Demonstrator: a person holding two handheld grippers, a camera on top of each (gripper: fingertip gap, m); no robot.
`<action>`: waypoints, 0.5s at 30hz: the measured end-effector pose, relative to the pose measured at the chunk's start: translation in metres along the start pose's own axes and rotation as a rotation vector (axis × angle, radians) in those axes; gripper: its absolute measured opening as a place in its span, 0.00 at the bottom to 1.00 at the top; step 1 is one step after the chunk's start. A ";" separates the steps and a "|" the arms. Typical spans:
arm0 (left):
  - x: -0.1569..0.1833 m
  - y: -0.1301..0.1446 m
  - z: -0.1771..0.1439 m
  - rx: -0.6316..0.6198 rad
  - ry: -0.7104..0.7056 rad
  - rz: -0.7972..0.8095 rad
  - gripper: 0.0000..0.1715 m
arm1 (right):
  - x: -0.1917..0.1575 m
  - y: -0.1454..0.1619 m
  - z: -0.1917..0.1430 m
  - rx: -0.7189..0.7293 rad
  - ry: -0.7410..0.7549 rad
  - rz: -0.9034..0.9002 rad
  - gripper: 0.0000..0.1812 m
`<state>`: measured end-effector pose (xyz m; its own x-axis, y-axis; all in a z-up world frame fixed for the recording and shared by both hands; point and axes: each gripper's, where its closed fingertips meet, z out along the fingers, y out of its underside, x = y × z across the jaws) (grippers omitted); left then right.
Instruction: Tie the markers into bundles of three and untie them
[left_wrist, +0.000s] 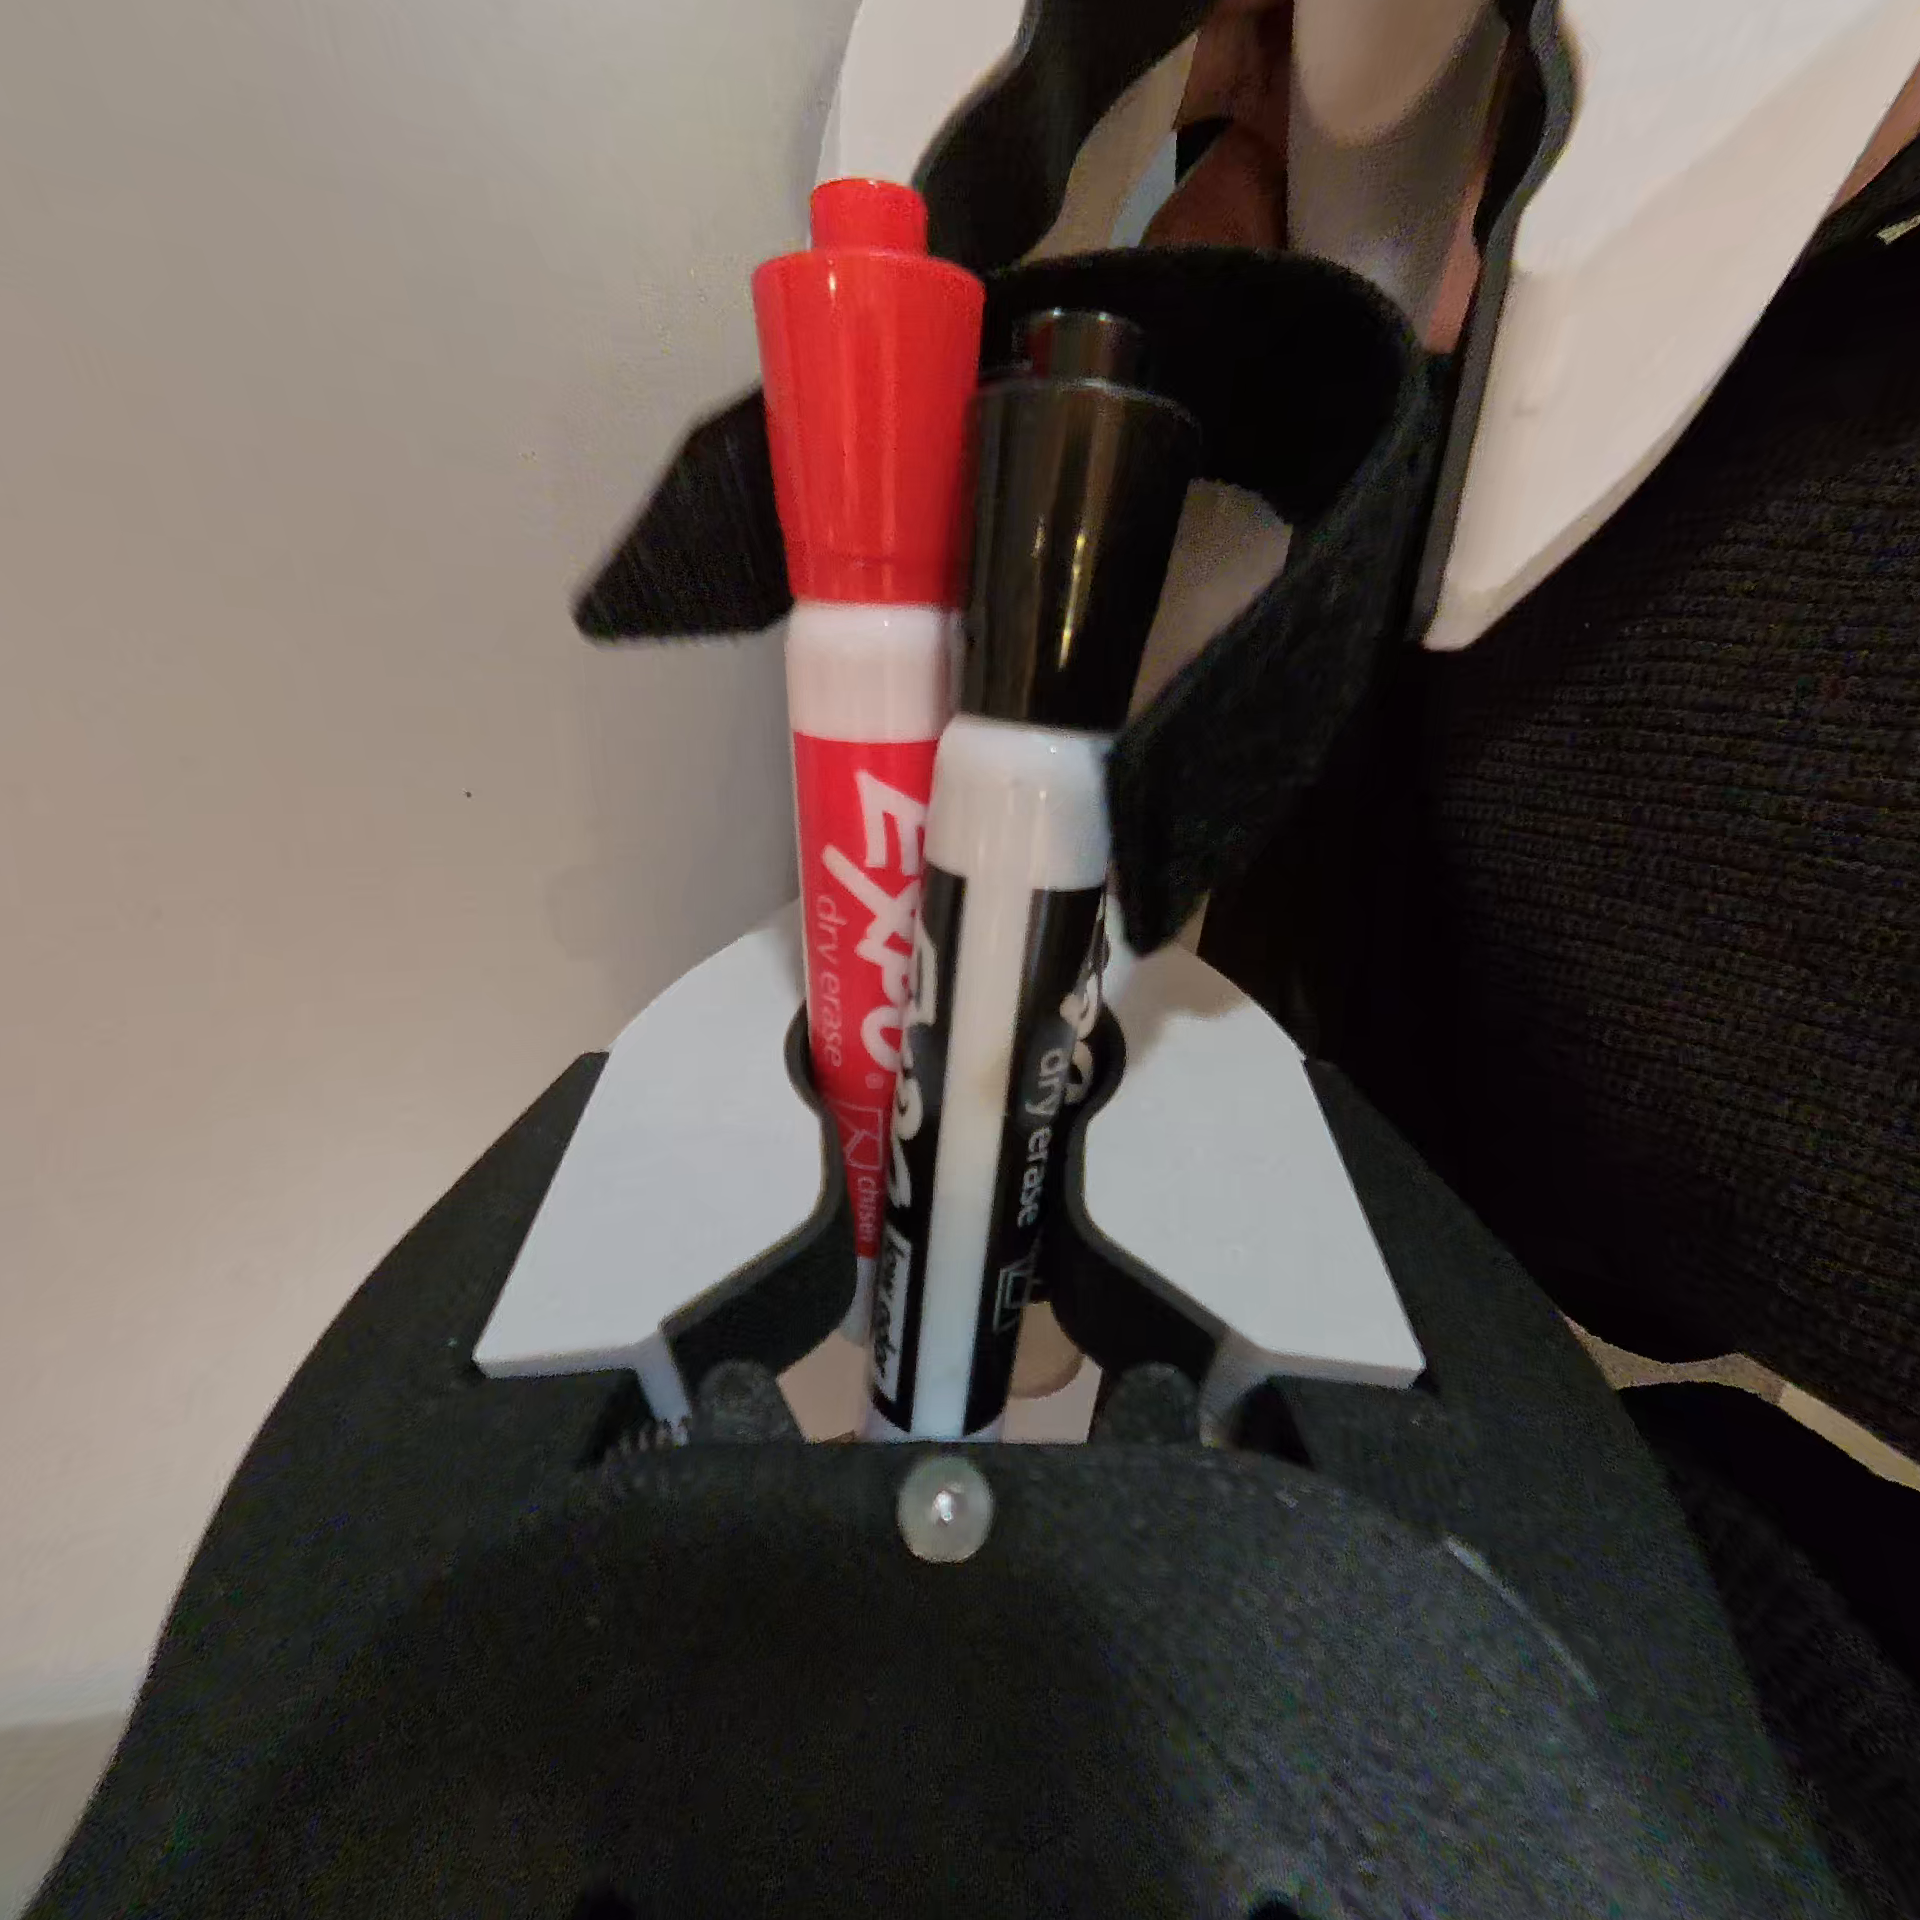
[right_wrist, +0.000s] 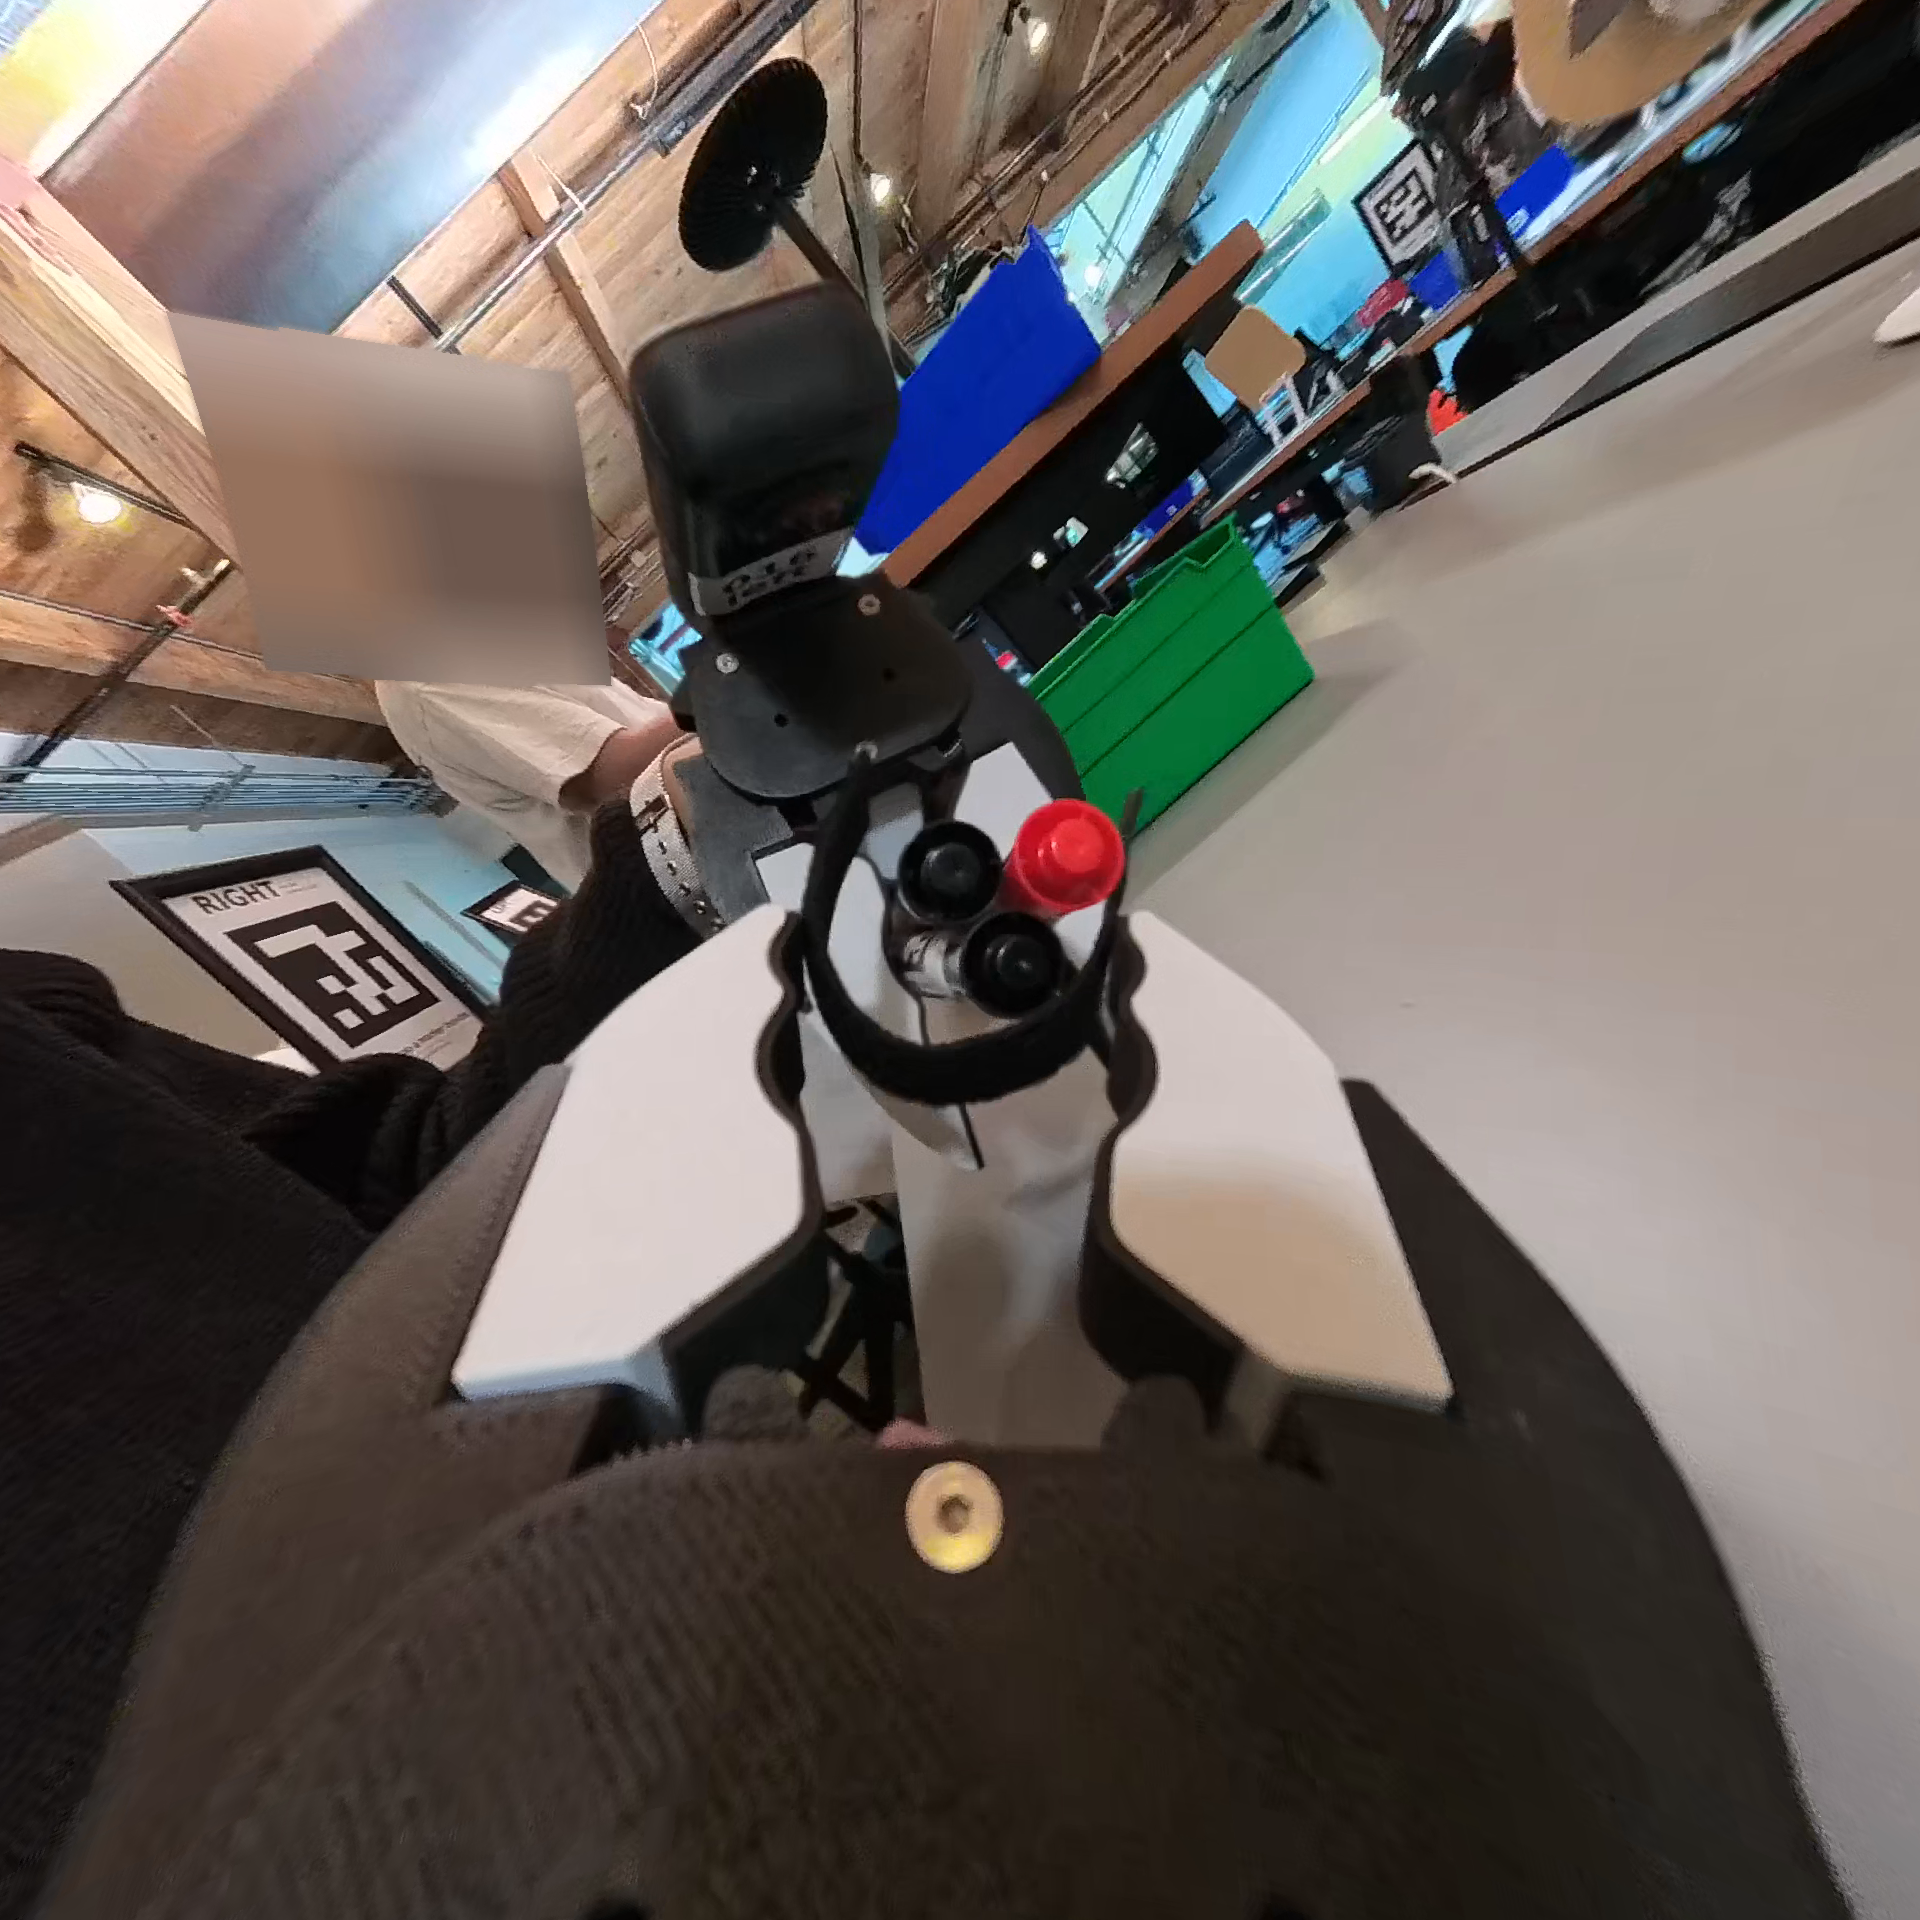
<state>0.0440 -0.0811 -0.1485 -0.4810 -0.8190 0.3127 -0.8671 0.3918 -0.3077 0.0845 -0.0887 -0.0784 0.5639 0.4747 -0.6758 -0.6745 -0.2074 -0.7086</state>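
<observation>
Three markers, one red (left_wrist: 871, 436) and two black (left_wrist: 1070, 540), were clamped upright between the fingers of the left hand-held gripper (left_wrist: 961, 1070). A black strap (right_wrist: 935, 1060) looped loosely around their capped ends was pinched between the half-closed fingers of the right hand-held gripper (right_wrist: 951, 1013), above the grey counter (right_wrist: 1558, 935).

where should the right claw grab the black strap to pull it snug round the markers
Probably the pointed free tail of the black strap, jutting past the red marker, reached from that open side. The loop hangs slack round the three markers, which the left claw clamps by their barrels. The right claw only straddles the loop; its grip is unclear.
</observation>
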 end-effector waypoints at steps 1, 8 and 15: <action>0.001 -0.001 0.000 -0.002 -0.001 0.003 0.24 | -0.001 0.001 0.001 0.001 -0.007 0.012 0.31; 0.013 -0.008 0.006 -0.029 0.015 0.044 0.25 | -0.006 0.006 0.007 0.001 -0.056 0.085 0.30; 0.013 -0.006 0.012 -0.061 0.005 0.042 0.25 | 0.003 0.001 0.000 -0.021 -0.067 0.202 0.27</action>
<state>0.0443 -0.0987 -0.1537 -0.5175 -0.7993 0.3056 -0.8525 0.4505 -0.2653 0.0851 -0.0872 -0.0811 0.3847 0.4770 -0.7902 -0.7603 -0.3216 -0.5643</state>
